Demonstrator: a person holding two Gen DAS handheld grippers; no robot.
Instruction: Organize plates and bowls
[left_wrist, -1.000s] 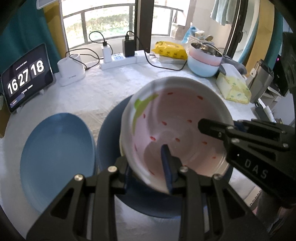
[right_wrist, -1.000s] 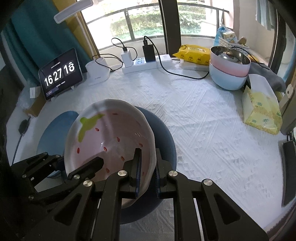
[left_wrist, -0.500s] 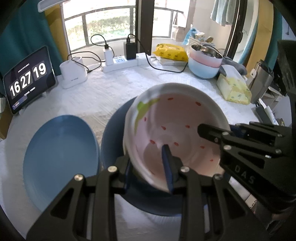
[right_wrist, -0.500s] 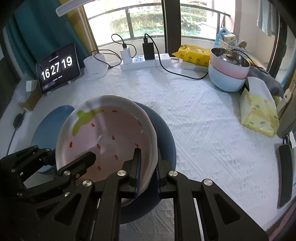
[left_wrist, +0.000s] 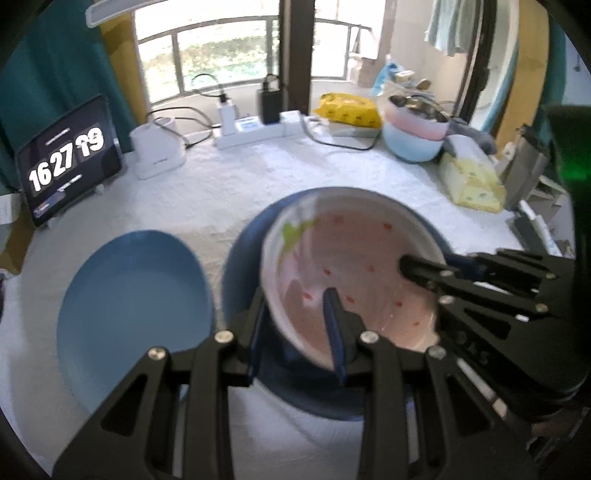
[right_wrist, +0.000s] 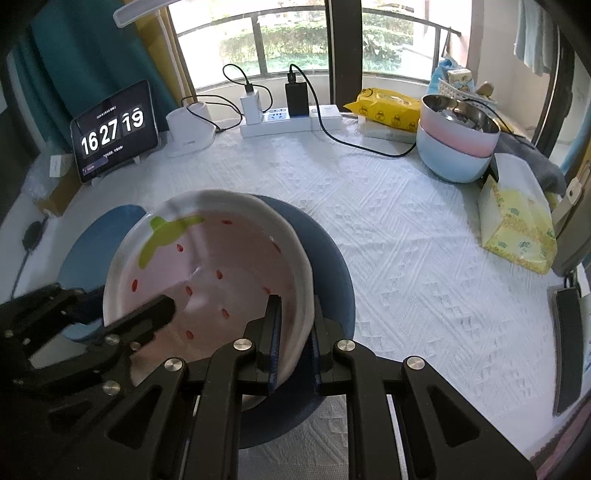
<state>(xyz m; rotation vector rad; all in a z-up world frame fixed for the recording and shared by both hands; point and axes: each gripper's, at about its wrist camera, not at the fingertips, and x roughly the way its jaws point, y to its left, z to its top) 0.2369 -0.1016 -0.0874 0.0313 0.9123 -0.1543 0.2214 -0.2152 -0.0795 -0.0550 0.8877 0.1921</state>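
both sets of jaws straddle the rim of the same strawberry bowl (right_wrist: 207, 273), one finger inside it and one outside. right gripper (right_wrist: 293, 343) is pinched narrow on the bowl's right-hand rim, blue pads pressed against the white wall on both sides. left gripper (left_wrist: 295, 332) stands somewhat wider across the near-left rim: the inner finger lies against the pink inside, while the outer finger sits just off the bowl's outer wall, and with the blur in the left wrist view i cannot tell whether that pad touches.

the bowl is white outside, pink inside, with red seed marks and a green leaf painted near its far-left edge. it is tilted, its opening turned toward the grippers, and it sits over a dark blue plate (right_wrist: 332, 269) on the white tablecloth (right_wrist: 406, 240). whether its base rests on that plate is hidden. a lighter blue plate (left_wrist: 133, 306) lies just beside the dark one, to its left.

further back stand a tablet clock (right_wrist: 114, 129), a white power strip (right_wrist: 291, 122) with chargers plugged in, a yellow packet (right_wrist: 388, 107), and stacked bowls (right_wrist: 458, 147) in light blue and pink with a steel one on top. a yellow tissue pack (right_wrist: 517, 221) lies at the right edge.
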